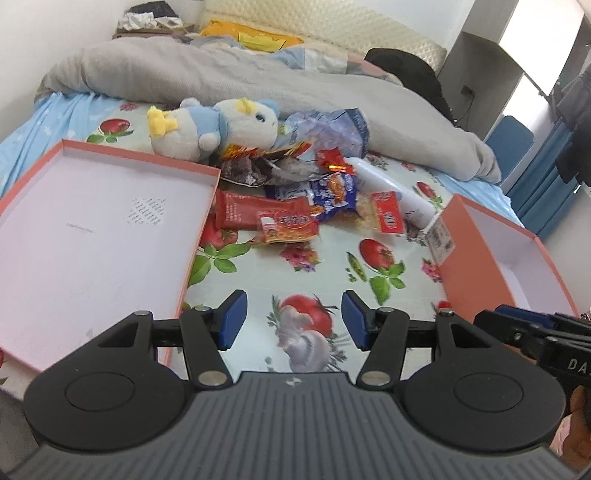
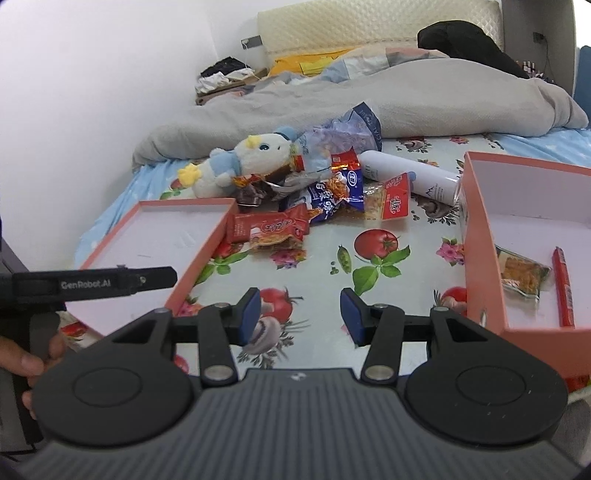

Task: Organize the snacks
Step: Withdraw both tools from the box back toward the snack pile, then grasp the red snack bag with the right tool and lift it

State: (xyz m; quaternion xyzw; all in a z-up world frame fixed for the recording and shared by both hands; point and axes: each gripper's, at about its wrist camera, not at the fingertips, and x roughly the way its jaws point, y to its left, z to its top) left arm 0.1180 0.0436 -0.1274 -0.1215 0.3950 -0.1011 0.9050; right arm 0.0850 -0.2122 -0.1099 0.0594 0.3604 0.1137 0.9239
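a: both grippers, left [image 1: 291, 319] and right [image 2: 297, 317], hang agape and empty over the sheet.

b: snack pile [image 1: 295, 199] lies ahead, between lid [image 1: 92, 229] and box [image 2: 480, 258]. red pack [image 1: 258, 212] lies crosswise, nearer the left.

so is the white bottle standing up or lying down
Lying down. The white bottle rests on its side on the bedsheet, between the snack pile and the right-hand box.

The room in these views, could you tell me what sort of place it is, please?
Most likely a bedroom: the snacks lie on a bed with a fruit-print sheet, a rumpled grey duvet and a padded headboard behind.
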